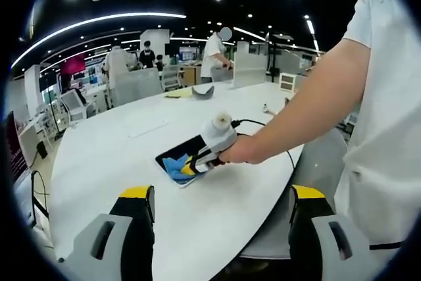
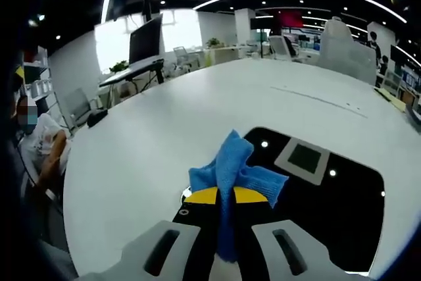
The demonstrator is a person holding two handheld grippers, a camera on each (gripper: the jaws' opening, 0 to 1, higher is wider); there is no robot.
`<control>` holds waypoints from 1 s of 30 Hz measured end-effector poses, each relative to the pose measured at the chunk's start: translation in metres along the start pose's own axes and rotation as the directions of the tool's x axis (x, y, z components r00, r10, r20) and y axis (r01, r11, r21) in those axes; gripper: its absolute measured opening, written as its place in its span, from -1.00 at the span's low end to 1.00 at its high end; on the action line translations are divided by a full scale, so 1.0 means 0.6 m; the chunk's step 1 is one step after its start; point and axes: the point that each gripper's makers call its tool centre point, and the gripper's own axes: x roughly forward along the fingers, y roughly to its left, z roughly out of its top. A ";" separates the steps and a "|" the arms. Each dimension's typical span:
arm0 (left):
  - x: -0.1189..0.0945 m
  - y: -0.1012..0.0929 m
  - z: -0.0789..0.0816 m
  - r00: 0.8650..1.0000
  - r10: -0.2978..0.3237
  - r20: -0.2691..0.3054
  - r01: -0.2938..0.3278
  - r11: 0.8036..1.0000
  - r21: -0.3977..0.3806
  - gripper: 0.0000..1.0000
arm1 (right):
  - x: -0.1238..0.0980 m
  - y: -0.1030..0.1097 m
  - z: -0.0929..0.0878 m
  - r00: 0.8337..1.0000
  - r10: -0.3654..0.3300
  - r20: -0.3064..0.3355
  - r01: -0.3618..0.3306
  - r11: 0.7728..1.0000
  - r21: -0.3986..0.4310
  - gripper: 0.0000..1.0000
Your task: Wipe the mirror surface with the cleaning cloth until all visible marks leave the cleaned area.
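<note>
A dark mirror [image 2: 329,202] lies flat on the white table [image 2: 164,136], reflecting ceiling lights. My right gripper [image 2: 226,195] is shut on a blue cleaning cloth [image 2: 237,169], which rests on the mirror's near-left part. In the left gripper view that same gripper [image 1: 197,161], held by a person's hand [image 1: 240,151], presses the blue cloth [image 1: 174,166] onto the mirror [image 1: 177,153] at mid-table. My left gripper [image 1: 220,199] hangs open near the table's front edge, well short of the mirror, with nothing between its jaws.
A cable [image 1: 260,123] trails from the right gripper across the table. A grey object [image 1: 202,91] and a yellow sheet [image 1: 176,94] lie at the table's far end. A chair [image 1: 325,156] stands by the person. People, desks and monitors fill the background.
</note>
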 end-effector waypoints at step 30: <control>0.035 -0.030 0.020 0.998 -0.058 -0.012 0.059 0.997 0.055 0.69 | -0.061 -0.071 -0.035 0.996 -0.086 0.023 0.084 0.995 0.051 -0.96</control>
